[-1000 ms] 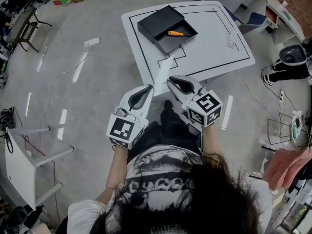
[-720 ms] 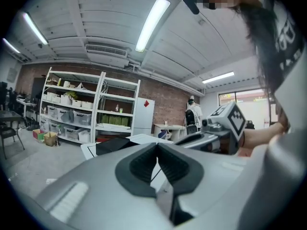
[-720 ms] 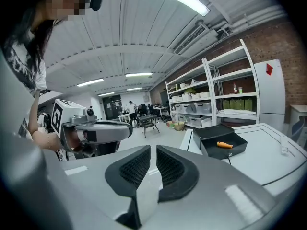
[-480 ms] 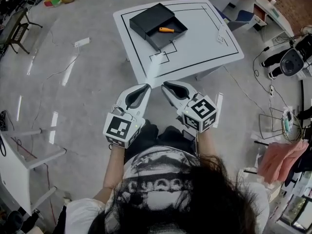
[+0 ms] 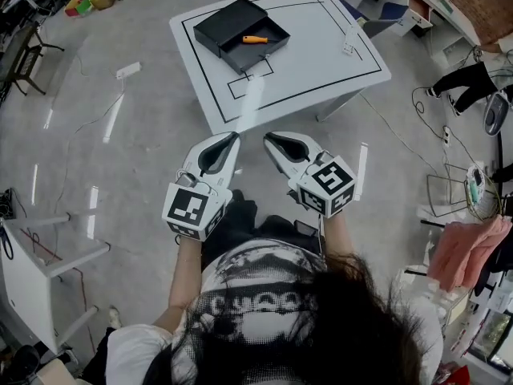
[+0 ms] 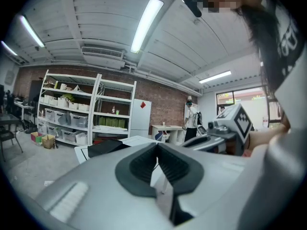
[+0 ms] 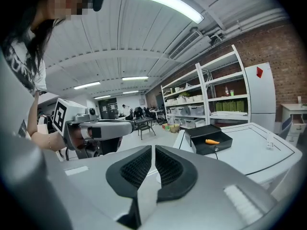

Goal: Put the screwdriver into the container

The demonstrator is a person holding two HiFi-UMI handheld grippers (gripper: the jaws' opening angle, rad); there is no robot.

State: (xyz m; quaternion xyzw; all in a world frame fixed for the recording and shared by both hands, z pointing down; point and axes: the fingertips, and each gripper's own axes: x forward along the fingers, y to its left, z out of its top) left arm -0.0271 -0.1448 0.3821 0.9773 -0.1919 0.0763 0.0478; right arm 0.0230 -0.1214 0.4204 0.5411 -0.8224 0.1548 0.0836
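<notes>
Screwdriver (image 5: 255, 39): orange handle, lying inside the black, boxy container (image 5: 232, 30) at the far left of the white table (image 5: 321, 62); the left tool's view missed it.
Left tool (image 6: 157, 150): ribbed black pads met at the tips, empty.
Right tool (image 7: 153, 152): ribbed pads closing to a narrow slit, nothing between.

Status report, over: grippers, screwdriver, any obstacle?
Both empty: left gripper shut, right gripper closing, held short of the table. The screwdriver lies inside the container. Nothing in the way.
</notes>
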